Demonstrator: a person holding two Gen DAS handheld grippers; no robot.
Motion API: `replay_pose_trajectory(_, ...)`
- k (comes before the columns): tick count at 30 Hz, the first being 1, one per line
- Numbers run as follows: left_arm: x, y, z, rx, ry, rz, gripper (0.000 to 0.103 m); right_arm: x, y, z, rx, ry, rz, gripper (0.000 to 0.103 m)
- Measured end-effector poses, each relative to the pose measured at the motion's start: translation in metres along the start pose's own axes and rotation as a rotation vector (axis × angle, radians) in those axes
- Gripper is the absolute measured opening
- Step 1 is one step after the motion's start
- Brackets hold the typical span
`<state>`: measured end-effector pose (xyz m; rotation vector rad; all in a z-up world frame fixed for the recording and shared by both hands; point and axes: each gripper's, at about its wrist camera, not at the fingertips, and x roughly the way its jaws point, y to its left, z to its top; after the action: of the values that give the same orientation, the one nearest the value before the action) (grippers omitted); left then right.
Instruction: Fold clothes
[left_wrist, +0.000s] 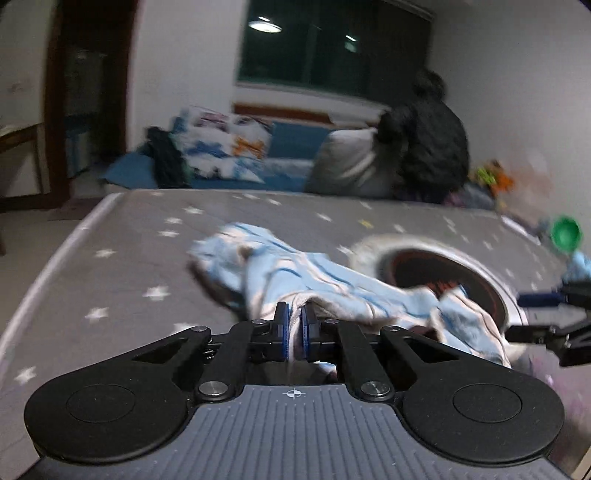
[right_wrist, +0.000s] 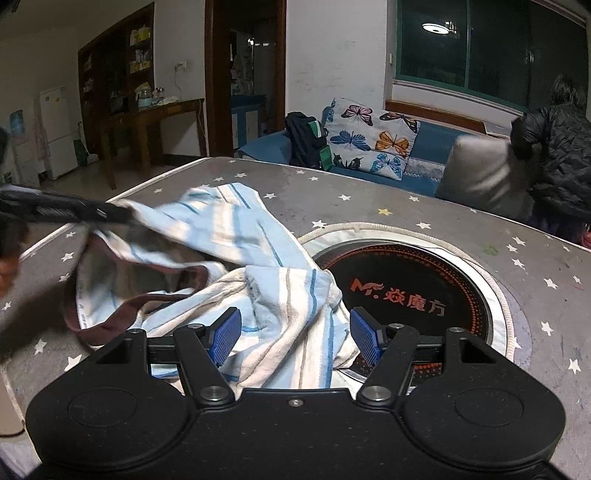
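A light blue and white striped garment (right_wrist: 229, 266) with a dark maroon collar lies crumpled on the grey star-patterned table (right_wrist: 406, 206). My left gripper (left_wrist: 294, 317) is shut on a fold of the garment (left_wrist: 295, 273) and holds it lifted; it also shows in the right wrist view (right_wrist: 122, 216) at the garment's left edge. My right gripper (right_wrist: 295, 332) is open, its blue pads (right_wrist: 226, 332) on either side of the garment's near part, not closed on it. It shows at the right edge of the left wrist view (left_wrist: 546, 314).
A round black hotplate (right_wrist: 424, 291) with orange lettering is set in the table, partly under the garment. A green cup (left_wrist: 565, 232) stands at the far right. Behind are a blue sofa with a butterfly pillow (right_wrist: 369, 140), a backpack, and a person in a black jacket (right_wrist: 561, 166).
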<state>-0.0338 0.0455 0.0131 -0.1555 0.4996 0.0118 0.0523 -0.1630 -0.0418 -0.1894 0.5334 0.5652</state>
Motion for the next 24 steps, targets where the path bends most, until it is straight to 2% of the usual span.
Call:
replay_pose_trajectory(5,-0.04,0.038,-0.014,-0.082,-0.015,0.12,0.006,0.003,-0.001,-0.002,0.004,0.004,0.002,0.069)
replay_pose_trajectory(9,-0.049,0.059,-0.028,-0.104,0.076,0.182,0.006,0.005,-0.002,-0.003,0.008,0.007,0.004,0.069)
replay_pose_trajectory(12,-0.048,0.057,-0.028,-0.074,0.113,0.183,0.01,0.006,-0.003,-0.004,0.01,0.009,0.006,0.069)
replay_pose_trajectory(14,-0.049,0.047,-0.024,-0.02,0.106,0.181,0.02,0.007,-0.003,-0.005,0.013,0.01,0.008,0.069)
replay_pose_trajectory(15,-0.049,0.042,-0.022,0.006,0.1,0.176,0.032,0.006,-0.003,-0.005,0.014,0.009,0.01,0.069)
replay_pose_trajectory(16,-0.05,0.04,-0.021,0.021,0.095,0.17,0.036,0.006,-0.002,-0.004,0.014,0.007,0.012,0.069)
replay_pose_trajectory(20,-0.04,0.024,-0.011,0.084,0.08,0.093,0.037,0.009,0.0,-0.001,0.009,0.009,0.019,0.069)
replay_pose_trajectory(24,-0.002,0.011,-0.009,0.122,0.138,0.054,0.037,0.017,0.005,0.004,0.003,0.014,0.036,0.063)
